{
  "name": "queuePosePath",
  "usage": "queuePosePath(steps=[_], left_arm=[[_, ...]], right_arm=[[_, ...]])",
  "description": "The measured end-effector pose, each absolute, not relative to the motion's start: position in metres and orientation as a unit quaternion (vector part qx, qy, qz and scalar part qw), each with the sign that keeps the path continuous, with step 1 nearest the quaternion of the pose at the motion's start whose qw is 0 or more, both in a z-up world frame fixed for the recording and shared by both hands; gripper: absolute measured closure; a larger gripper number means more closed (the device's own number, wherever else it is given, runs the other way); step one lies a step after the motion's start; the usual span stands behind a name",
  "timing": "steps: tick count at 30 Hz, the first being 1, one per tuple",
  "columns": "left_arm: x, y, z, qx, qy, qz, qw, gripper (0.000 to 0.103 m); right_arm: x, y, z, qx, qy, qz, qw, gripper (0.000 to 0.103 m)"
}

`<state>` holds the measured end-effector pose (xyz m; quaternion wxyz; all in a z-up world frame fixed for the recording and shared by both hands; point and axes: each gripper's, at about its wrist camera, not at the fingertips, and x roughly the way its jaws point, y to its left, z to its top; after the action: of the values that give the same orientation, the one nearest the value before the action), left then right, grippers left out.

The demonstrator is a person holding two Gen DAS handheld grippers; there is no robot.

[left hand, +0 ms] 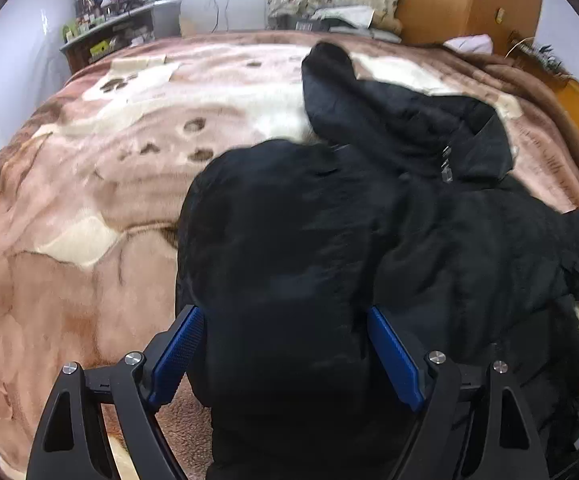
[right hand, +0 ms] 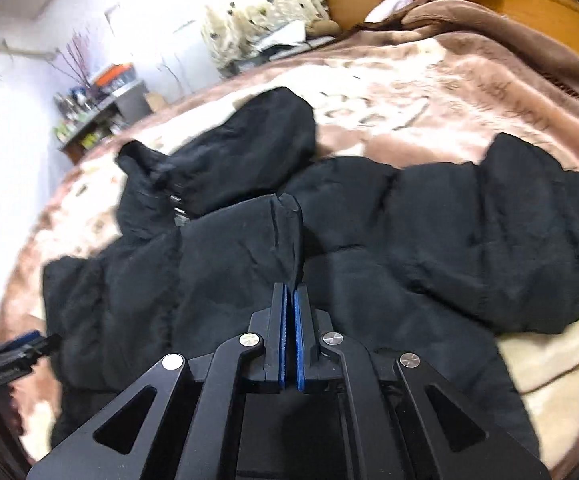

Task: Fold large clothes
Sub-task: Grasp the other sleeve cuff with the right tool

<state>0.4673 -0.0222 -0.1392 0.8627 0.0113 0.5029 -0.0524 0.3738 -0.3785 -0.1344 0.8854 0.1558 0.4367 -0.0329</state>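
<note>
- Black padded jacket [left hand: 369, 208], quilted and puffy, lies spread and rumpled across the bed, ahead of and beneath both grippers; one sleeve [left hand: 329, 76] reaches away from the left gripper toward the far side of the bed, and a metal zip pull [right hand: 177, 208] shows ahead and to the left of the right gripper.
- Plush brown and cream blanket [left hand: 89, 184] with a printed pattern covers the bed under the jacket and spreads out to the left of the left gripper.
- Orange-brown wooden wardrobe [left hand: 469, 0] stands far ahead, beyond the bed, to the right.
- Cluttered grey shelf unit [left hand: 129, 28] stands far ahead on the left, against the pale wall.
- Left gripper [left hand: 285, 348], black with blue ribbed pads, has its jaws standing wide apart with a thick bulge of the jacket between them; whether the pads press on the cloth cannot be told.
- Right gripper [right hand: 290, 300], of the same make, has its jaws drawn together, and a raised ridge of jacket fabric [right hand: 285, 232] runs up from the tips, pinched there.
</note>
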Motion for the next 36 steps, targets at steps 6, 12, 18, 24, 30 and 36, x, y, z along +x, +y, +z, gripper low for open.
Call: queuePosePath(steps=[6,12,18,24,30,36], left_arm=[[0.474,-0.027,-0.157,0.028,0.517,-0.030,0.855,0.019],[0.474,-0.021,-0.158,-0.009,0.536,-0.010,0.844,0.013],[0.452,-0.041,-0.126,0.010,0.502,-0.047,0.864,0.013],[0.433,-0.069,-0.093,0.007,0.469,-0.077,0.880,0.013],[0.405,-0.106,-0.073,0.001,0.450,-0.129,0.884,0.013],[0.384,-0.138,-0.081,0.018,0.453,-0.144,0.879,0.013]], right_arm=[[0.381,-0.378,-0.151,0.141,0.463,-0.038,0.874,0.098],[0.371,-0.388,-0.142,0.152,0.454,-0.033,0.877,0.093],[0.336,-0.428,-0.112,0.160,0.406,-0.060,0.898,0.082],[0.284,-0.516,-0.099,0.200,0.372,-0.158,0.892,0.055],[0.233,-0.602,-0.104,0.254,0.354,-0.237,0.868,0.052],[0.206,-0.669,-0.113,0.271,0.338,-0.303,0.849,0.052]])
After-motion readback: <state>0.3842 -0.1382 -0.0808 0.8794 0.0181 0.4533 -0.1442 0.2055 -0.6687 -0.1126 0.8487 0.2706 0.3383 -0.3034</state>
